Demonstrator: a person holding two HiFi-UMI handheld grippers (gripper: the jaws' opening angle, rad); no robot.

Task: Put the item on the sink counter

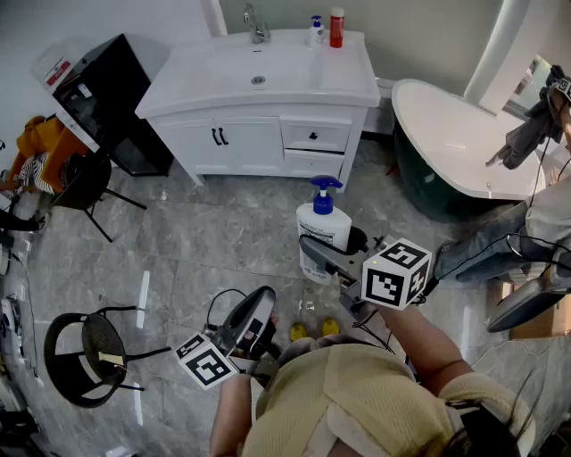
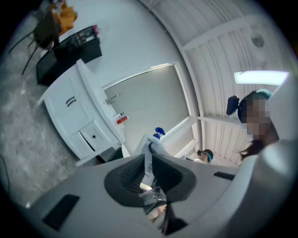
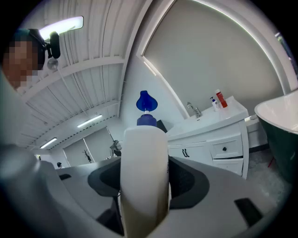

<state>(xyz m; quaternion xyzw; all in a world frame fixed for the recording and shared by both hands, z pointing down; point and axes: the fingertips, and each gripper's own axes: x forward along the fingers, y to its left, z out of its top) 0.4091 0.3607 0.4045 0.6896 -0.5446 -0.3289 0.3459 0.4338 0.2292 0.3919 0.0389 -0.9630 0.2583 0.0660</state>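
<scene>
Now, a white pump bottle (image 1: 323, 234) is being carried upright in the right gripper (image 1: 332, 248), whose jaws are pinched on its body from either side, spread as wide as the bottle's girth demands. In the right gripper view the bottle is seen filling the gap between the two dark pads, and its blue pump head (image 3: 146, 101) is lifted clear above them. The bottle is held out in front of the person, above the grey tiled floor (image 1: 196, 232), and it is well apart from the white sink counter (image 1: 294, 76), which lies ahead of it. On that counter a faucet (image 1: 257, 27) is seen at the back, and a small blue-capped bottle (image 1: 316, 31) and a red bottle (image 1: 336, 27) are stood just beside each other at the rear right corner. A white bathtub (image 1: 446, 125) is set to the right of the counter. The left gripper (image 1: 266, 296) is kept low and close to the person's body, its jaws pressed together with nothing gripped between them.
</scene>
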